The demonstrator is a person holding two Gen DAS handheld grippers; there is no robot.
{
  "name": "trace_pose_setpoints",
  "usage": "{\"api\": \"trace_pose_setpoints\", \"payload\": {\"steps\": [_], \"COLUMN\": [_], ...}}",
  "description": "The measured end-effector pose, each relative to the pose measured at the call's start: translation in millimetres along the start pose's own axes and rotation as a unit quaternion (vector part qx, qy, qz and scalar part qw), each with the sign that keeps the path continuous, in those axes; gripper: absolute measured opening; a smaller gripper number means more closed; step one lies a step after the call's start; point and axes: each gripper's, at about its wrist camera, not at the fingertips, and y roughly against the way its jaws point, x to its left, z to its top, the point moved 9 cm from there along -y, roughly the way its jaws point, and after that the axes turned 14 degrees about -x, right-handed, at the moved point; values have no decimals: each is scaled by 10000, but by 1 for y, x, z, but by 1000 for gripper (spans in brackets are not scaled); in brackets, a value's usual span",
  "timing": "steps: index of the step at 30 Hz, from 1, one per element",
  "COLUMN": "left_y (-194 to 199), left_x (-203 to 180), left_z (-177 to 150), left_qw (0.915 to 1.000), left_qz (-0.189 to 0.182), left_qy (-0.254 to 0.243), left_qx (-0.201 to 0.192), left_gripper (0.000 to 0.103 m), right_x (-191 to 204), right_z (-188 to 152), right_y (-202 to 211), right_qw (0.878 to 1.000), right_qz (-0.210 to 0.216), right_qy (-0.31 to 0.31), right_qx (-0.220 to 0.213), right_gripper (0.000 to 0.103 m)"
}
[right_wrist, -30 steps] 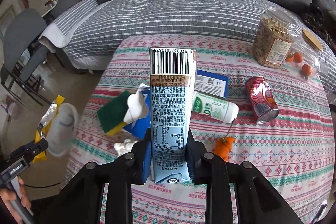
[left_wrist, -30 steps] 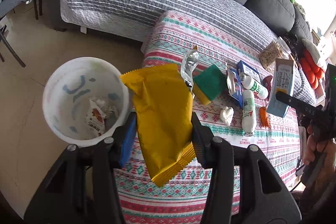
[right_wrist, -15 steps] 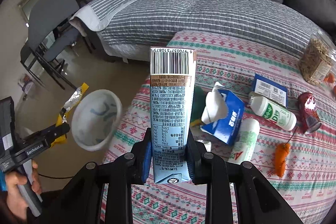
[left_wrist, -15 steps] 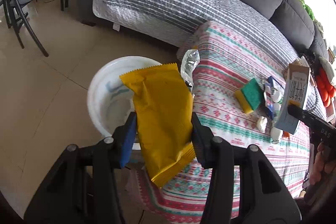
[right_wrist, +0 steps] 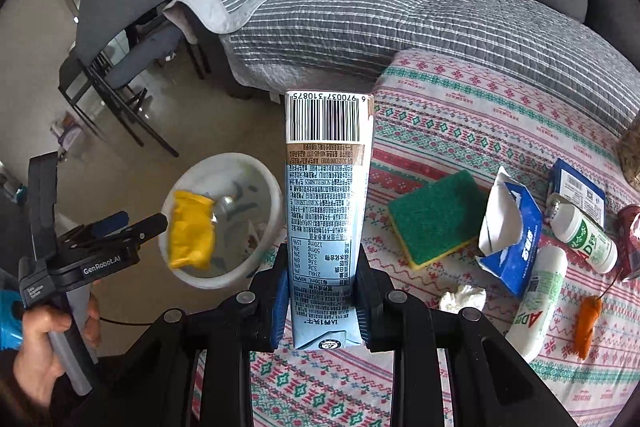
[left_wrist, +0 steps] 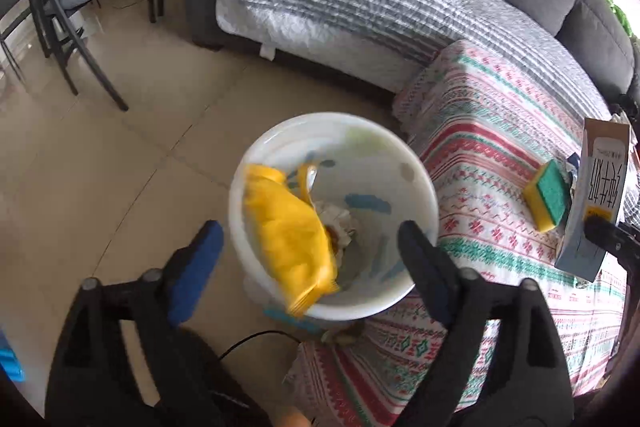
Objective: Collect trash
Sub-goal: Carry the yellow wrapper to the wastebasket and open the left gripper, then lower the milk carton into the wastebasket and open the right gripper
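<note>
Hovering over the white bin, our left gripper has just been opening, jaws wide, nothing between them. The yellow wrapper sits inside the bin at 9 o'clock. Our right gripper clamps the milk carton.

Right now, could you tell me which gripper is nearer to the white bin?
Left. The left gripper, jaws just opened, hangs directly over the white bin, the yellow wrapper dropping in. The right gripper, shut on the milk carton, sits beside it over the table edge.

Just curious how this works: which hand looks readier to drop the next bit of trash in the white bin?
Probably the right: its tongs grip the milk carton beside the white bin. The left tongs have just opened, releasing the yellow wrapper.
</note>
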Motion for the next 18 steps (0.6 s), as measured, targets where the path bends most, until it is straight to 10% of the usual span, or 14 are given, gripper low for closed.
{"api": "trace_pose_setpoints", "payload": {"steps": [18], "left_y": [47], "left_x": [66], "left_z": [-10], "left_qw": [9991], "left_qz": [364], "left_qy": [79], "left_qx": [-190], "left_gripper": [102], "right_x": [88], "right_z": [-16], "right_y": [-80], "right_qw": [9972], "right_qz": [534], "right_qy": [333], "right_qx": [398], "right_gripper": [29]}}
